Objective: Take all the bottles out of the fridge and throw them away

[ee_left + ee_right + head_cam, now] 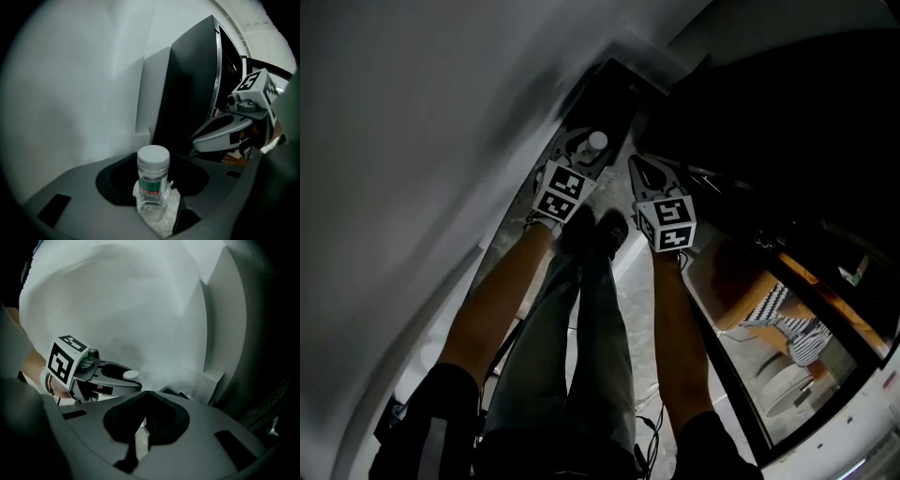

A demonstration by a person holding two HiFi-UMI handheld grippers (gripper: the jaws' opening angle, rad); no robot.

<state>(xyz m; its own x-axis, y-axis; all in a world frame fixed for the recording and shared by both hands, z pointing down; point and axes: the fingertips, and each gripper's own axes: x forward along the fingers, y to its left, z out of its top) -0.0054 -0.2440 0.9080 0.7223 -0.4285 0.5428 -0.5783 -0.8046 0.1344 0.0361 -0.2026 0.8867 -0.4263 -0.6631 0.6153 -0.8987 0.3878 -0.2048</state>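
A small clear bottle [152, 185] with a white cap and a green label stands upright between the jaws of my left gripper [154, 206], which is shut on its body. From the head view only its white cap [597, 141] shows, at the tip of the left gripper [586, 155]. My right gripper [143, 427] is shut with nothing between its jaws. It hangs just to the right of the left one [645, 173], at about the same height. Each gripper shows in the other's view: the right gripper [225, 131] and the left gripper [101, 376] with the bottle's cap [131, 374].
A tall black panel [187, 93] rises right behind the bottle, against a white wall [84, 70]. Below me are my own legs and dark shoes [595, 230] on a pale floor. A glass pane at the right [787, 319] shows a wooden seat and striped cloth.
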